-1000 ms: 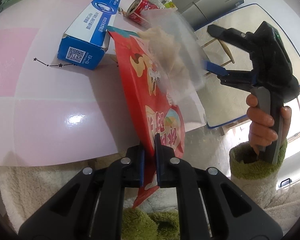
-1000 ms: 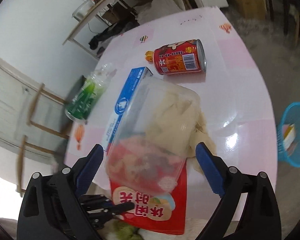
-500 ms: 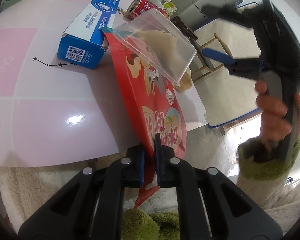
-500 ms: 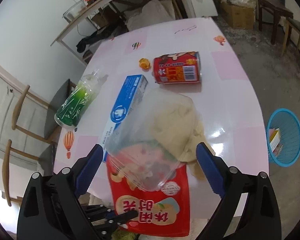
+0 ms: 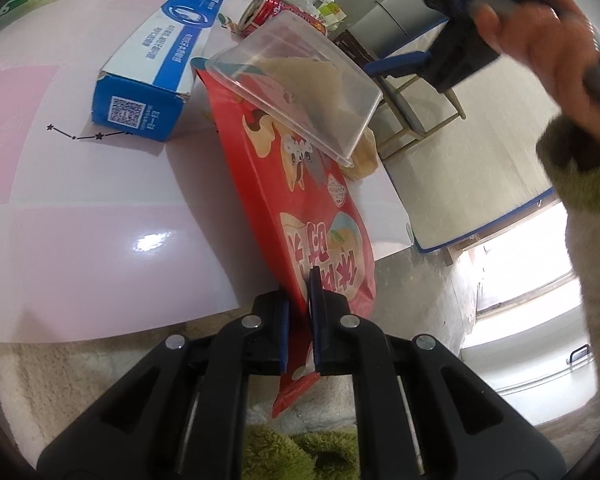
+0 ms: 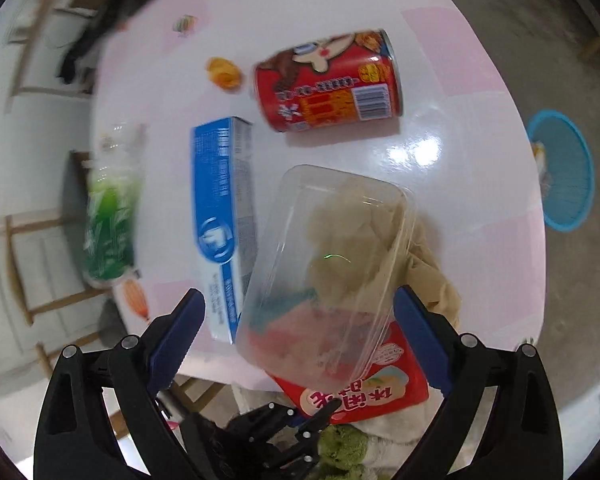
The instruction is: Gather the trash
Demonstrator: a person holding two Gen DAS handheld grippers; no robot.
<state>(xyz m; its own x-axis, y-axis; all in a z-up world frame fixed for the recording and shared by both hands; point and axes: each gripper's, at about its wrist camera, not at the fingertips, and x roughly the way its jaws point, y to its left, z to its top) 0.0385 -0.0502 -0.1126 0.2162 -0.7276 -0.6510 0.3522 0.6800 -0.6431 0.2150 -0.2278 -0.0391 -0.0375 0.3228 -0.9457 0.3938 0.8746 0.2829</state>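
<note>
Left gripper (image 5: 300, 312) clamped tight on red snack bag (image 5: 300, 184); right gripper (image 6: 300, 332) wide open, empty, clear container (image 6: 328, 276) at its twelve o'clock.

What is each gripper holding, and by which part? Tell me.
The left gripper pinches the red snack bag by its near end. The right gripper holds nothing; its fingers stand open on either side of the clear plastic box.

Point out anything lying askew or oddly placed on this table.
The clear plastic container sits upside down and tilted across the red snack bag and a crumpled tissue. The red can lies on its side.
</note>
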